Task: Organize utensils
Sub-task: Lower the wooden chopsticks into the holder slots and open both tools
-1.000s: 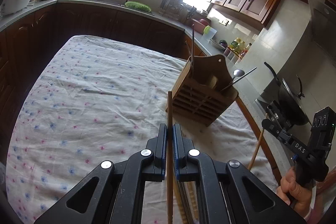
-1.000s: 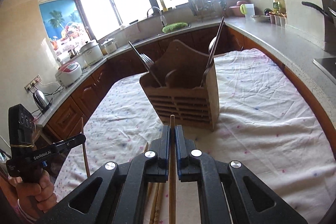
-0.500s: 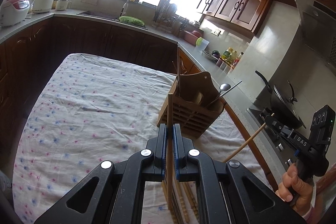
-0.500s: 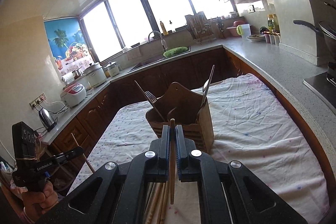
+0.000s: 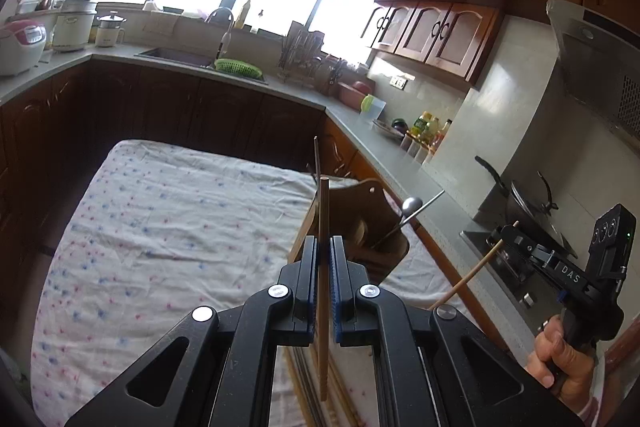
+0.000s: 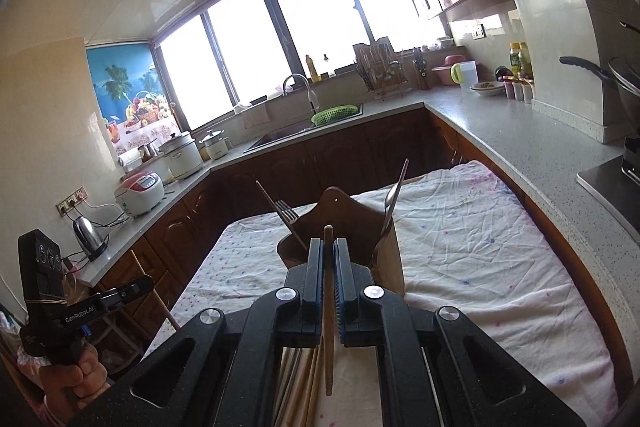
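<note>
My left gripper (image 5: 323, 241) is shut on a wooden chopstick (image 5: 323, 307), held upright above the flowered tablecloth (image 5: 160, 235). Beyond it stands the slatted wooden utensil holder (image 5: 360, 215) with a spoon (image 5: 412, 205) in it. In the right wrist view my right gripper (image 6: 329, 243) is shut on a second chopstick (image 6: 329, 347), just in front of the holder (image 6: 340, 211), which carries a fork (image 6: 286, 207) and a spoon (image 6: 394, 193). Each view shows the other gripper off to the side with its chopstick slanting down: the right gripper (image 5: 500, 235) and the left gripper (image 6: 146, 281).
Several more chopsticks (image 6: 300, 379) lie on the cloth beneath my grippers. A grey counter (image 6: 520, 135) wraps the table, with a sink, a green basket (image 6: 334, 113), rice cookers (image 6: 140, 193) and a kettle. A wok (image 5: 532, 211) sits on the stove at the right.
Both grippers have risen from the cloth, each with its chopstick, and tilted up a little. The holder now sits lower and smaller in both views.
</note>
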Demonstrator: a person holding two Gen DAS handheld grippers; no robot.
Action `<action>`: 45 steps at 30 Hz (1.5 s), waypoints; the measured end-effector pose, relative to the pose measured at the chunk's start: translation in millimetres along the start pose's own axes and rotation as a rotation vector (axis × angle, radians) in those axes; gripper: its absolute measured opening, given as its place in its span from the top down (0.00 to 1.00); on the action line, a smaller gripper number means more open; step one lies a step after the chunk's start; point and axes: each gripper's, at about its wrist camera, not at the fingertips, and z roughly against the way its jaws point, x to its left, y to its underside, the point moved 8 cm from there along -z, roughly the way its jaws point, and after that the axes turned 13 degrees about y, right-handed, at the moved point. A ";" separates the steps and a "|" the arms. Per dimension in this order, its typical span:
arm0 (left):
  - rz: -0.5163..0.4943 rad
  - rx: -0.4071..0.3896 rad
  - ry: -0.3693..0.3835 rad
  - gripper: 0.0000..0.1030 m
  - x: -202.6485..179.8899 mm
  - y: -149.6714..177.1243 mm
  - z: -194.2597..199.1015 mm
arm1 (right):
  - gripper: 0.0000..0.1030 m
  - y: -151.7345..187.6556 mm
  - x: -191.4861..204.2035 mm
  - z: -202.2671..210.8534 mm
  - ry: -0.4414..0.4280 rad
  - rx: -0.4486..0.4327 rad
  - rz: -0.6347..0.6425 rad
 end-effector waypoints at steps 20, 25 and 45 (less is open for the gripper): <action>-0.088 -0.198 -0.040 0.97 12.9 -84.5 -126.6 | 0.95 -116.9 -7.6 -46.3 0.092 -0.241 -0.033; -0.073 -0.173 -0.056 0.97 29.8 -61.7 -170.2 | 0.95 -96.5 -11.1 -73.1 0.115 -0.240 -0.042; -0.067 -0.041 -0.080 0.95 48.7 -47.5 -219.1 | 0.94 -41.6 -29.8 -122.1 0.139 -0.095 -0.044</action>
